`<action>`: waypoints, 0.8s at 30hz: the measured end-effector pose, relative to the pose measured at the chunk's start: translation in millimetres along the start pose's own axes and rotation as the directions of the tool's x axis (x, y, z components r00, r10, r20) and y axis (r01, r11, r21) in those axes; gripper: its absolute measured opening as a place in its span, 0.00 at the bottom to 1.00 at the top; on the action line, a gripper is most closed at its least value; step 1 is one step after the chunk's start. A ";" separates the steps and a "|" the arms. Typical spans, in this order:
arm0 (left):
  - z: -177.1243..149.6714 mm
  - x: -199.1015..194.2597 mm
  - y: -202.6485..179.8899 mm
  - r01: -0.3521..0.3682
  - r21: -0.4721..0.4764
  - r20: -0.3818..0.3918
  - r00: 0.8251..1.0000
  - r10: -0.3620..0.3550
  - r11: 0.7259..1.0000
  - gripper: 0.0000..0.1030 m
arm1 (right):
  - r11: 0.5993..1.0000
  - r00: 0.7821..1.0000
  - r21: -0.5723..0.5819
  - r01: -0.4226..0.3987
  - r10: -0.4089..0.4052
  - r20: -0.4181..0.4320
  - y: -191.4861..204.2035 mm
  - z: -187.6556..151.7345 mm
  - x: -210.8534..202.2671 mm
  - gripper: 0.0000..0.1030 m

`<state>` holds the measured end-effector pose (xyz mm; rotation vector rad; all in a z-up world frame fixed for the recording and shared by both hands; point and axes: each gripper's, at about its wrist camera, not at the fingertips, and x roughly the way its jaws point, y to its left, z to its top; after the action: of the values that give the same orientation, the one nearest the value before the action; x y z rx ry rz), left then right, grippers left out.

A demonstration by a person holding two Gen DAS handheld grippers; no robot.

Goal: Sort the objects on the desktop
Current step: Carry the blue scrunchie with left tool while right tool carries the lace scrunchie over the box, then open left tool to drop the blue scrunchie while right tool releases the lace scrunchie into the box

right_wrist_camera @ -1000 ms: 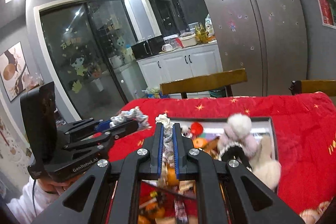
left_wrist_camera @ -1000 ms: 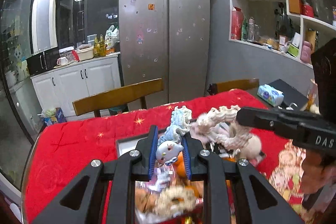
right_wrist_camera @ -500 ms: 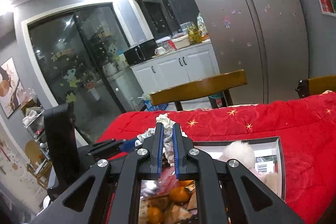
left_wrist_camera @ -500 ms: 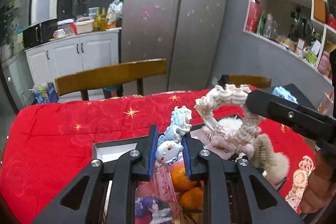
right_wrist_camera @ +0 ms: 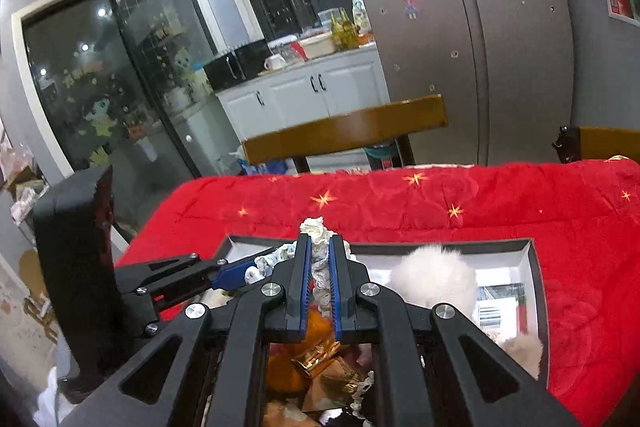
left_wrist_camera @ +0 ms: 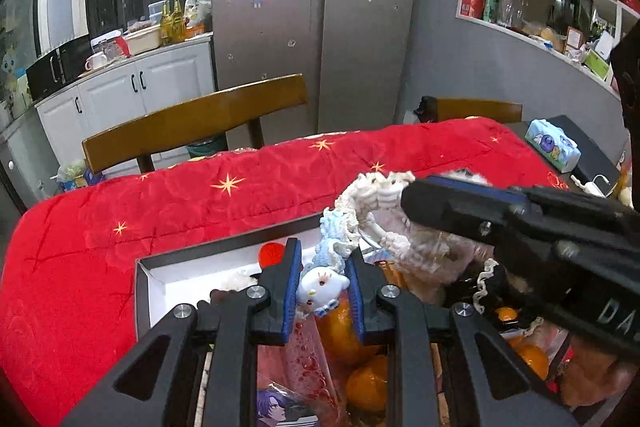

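My left gripper (left_wrist_camera: 322,263) is shut on a blue crocheted hair tie with a white cat charm (left_wrist_camera: 316,285), held over the open box (left_wrist_camera: 150,277). My right gripper (right_wrist_camera: 319,249) is shut on a cream crocheted scrunchie (right_wrist_camera: 318,227); in the left wrist view it (left_wrist_camera: 408,193) enters from the right, holding that scrunchie (left_wrist_camera: 372,195) close to the blue one. The box holds oranges (left_wrist_camera: 366,387), a white pompom (right_wrist_camera: 434,277), snack packets and fluffy hair items. Both grippers hover above the box on the red tablecloth (left_wrist_camera: 200,203).
Two wooden chairs (left_wrist_camera: 196,119) stand behind the table. A tissue pack (left_wrist_camera: 552,145) lies on a dark box at the far right. The fridge (left_wrist_camera: 316,7) and white cabinets (left_wrist_camera: 120,95) are behind. The left gripper's body (right_wrist_camera: 76,267) shows at the left of the right wrist view.
Both grippers have come lower and closer to the box with their hair ties still held. The right gripper with the cream scrunchie now sits nearer the left gripper.
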<state>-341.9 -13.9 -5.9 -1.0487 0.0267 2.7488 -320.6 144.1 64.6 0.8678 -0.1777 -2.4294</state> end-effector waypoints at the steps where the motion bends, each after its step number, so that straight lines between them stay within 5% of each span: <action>1: -0.1 0.4 1.7 0.002 -0.011 -0.001 1.000 -0.002 1.000 0.22 | 1.000 1.000 -0.003 0.005 -0.005 -0.006 -0.5 -2.1 2.1 0.09; 8: -7.1 11.0 6.4 0.017 -0.045 -0.073 0.997 -0.020 0.999 0.22 | 1.000 0.998 0.019 0.014 -0.013 -0.053 -6.9 -10.4 17.5 0.09; 24: -8.1 11.0 4.7 0.027 -0.035 -0.068 0.997 -0.030 0.999 0.22 | 1.000 0.997 0.022 0.021 -0.020 -0.077 -8.2 -14.5 23.5 0.09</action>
<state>-345.5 -17.2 -19.4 -1.1429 -0.0255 2.6963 -330.4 139.1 38.0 0.9754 -0.1686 -2.4129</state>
